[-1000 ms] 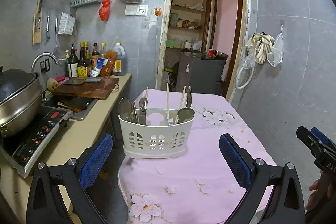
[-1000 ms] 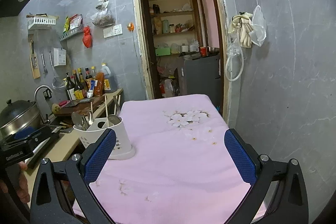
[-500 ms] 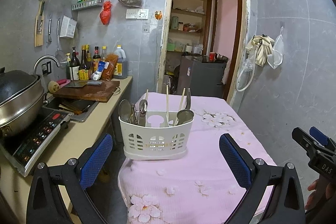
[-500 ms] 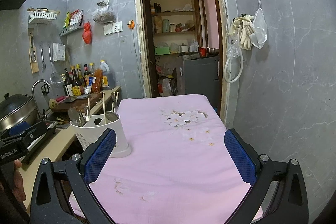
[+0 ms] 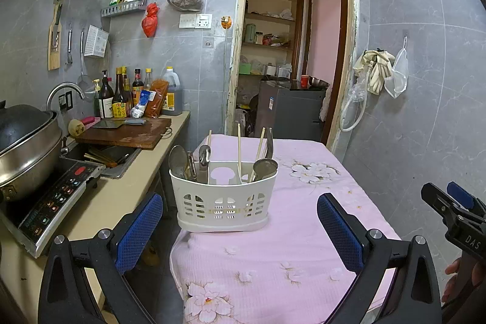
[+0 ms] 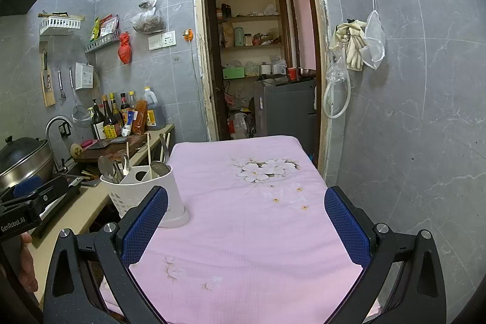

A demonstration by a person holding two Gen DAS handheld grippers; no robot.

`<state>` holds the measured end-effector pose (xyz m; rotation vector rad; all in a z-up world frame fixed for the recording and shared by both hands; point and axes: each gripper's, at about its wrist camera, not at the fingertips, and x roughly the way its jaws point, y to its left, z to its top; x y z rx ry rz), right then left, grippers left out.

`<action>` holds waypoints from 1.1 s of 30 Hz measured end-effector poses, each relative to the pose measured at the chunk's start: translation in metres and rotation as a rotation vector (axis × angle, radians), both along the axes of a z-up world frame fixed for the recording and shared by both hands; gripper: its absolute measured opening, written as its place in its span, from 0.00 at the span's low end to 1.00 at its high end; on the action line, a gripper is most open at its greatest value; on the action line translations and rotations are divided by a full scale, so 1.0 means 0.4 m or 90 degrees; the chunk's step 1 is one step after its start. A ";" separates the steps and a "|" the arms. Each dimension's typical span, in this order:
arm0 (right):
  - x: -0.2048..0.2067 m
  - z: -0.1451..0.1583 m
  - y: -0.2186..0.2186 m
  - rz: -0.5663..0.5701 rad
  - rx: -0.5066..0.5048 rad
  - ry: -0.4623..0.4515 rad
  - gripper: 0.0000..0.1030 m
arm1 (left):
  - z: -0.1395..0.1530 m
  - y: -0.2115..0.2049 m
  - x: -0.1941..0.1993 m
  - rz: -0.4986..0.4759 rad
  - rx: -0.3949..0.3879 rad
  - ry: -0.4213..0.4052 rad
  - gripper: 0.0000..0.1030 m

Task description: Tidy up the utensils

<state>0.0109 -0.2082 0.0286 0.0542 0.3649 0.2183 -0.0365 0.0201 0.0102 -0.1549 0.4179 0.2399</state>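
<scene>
A white slotted utensil caddy (image 5: 223, 198) stands on the left edge of the table with the pink flowered cloth (image 5: 291, 236). Metal spoons (image 5: 178, 161) and wooden chopsticks (image 5: 239, 143) stick up from it. My left gripper (image 5: 240, 220) hangs open just in front of the caddy, nothing between its blue pads. My right gripper (image 6: 246, 220) is open over the cloth, with the caddy (image 6: 142, 190) to its left. Each gripper shows at the edge of the other's view.
A counter on the left carries an induction hob (image 5: 51, 199) with a steel pot (image 5: 24, 154), a sink and a wooden cutting board (image 5: 124, 134). Sauce bottles (image 5: 121, 99) line the tiled wall. An open doorway (image 5: 288, 63) lies beyond the table; a grey wall runs close on the right.
Both grippers have risen and pulled back slightly, so the scene sits lower in view. Both stay open and hold nothing. The caddy has not moved.
</scene>
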 end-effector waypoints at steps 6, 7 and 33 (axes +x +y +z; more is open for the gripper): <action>0.001 -0.001 -0.001 0.000 0.001 0.002 0.99 | 0.000 0.002 0.001 0.001 0.000 0.000 0.99; -0.001 -0.001 0.001 0.000 0.001 0.003 0.99 | 0.000 0.003 0.001 0.001 0.000 0.001 0.99; -0.001 -0.008 0.013 0.004 0.001 0.006 0.99 | -0.002 0.015 -0.006 0.003 -0.002 0.000 0.99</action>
